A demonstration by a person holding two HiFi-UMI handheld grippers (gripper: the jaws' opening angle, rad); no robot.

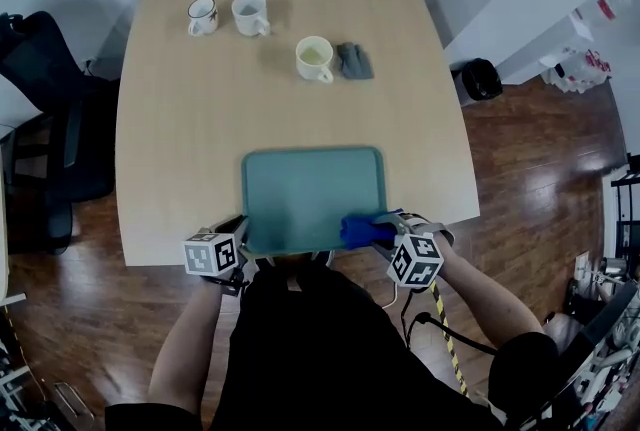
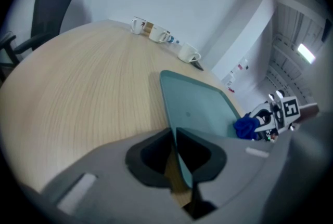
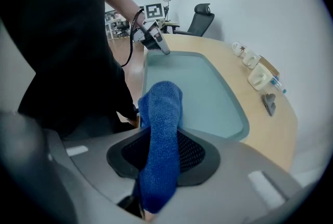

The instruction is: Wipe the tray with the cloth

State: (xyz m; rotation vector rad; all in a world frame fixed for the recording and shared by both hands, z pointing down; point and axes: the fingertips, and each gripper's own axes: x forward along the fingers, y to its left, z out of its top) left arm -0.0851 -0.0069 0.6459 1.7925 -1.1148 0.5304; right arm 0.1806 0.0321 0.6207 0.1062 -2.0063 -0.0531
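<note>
Right gripper (image 1: 385,227) was found closed on a blue cloth (image 3: 161,114). The cloth was pinched between the pads and bunched out ahead of the jaws. It was pressed to the near right corner of the tray (image 1: 310,189), just inside the rim. Left gripper (image 1: 243,241) was found clamped on the tray's near left rim, with the thin edge caught between its nearly closed jaws, so that the tray was steadied.

The tray was located at the near edge of the table (image 1: 180,119), directly in front of the person. The wiping step itself was judged to be in hand, with most of the tray floor not yet covered as far as could be told.

For the next move, a stroke across the floor towards the far or left side was judged to be called for. Downward pressure would have to be kept up, and the left clamp held to stop the tray sliding.

The tray was seen as a teal rectangle with rounded corners, a low raised rim and a smooth, matte, plastic-looking floor. The cloth was seen as soft, looped and nubbly, and was judged to conform readily. The table was seen as pale wood grain. Three mugs (image 1: 250,14) were set well apart from the tray at the far end.
</note>
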